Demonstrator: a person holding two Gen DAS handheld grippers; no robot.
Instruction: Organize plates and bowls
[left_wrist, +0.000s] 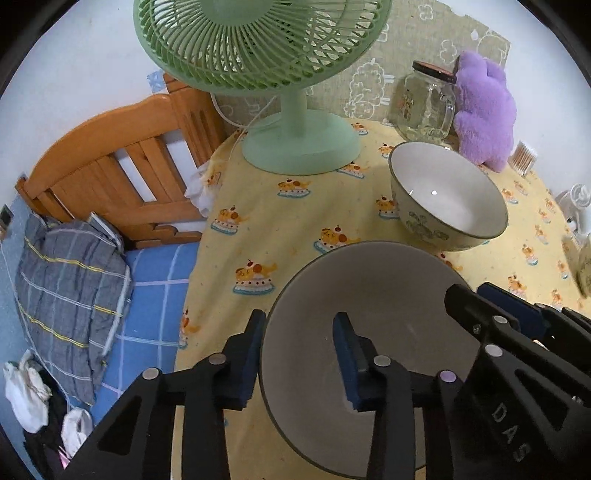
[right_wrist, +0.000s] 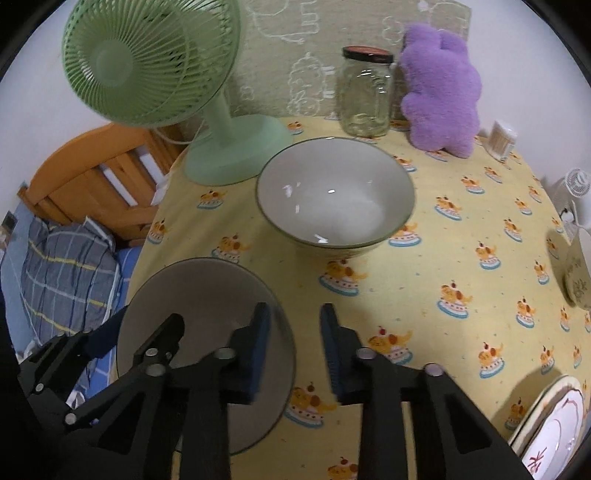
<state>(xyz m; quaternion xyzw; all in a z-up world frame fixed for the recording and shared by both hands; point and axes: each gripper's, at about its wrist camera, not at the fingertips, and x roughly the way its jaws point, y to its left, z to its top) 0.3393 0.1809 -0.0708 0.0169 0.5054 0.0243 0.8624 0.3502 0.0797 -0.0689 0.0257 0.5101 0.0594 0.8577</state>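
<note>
A near bowl with a white inside sits at the table's left front. My left gripper straddles its left rim, one finger outside and one inside, jaws apart. My right gripper straddles its right rim the same way, jaws apart; it also shows in the left wrist view. A second bowl stands empty farther back. A plate with red marks lies at the front right.
A green desk fan stands at the back left. A glass jar, a purple plush toy and a box of cotton swabs line the back. A bed lies past the table's left edge.
</note>
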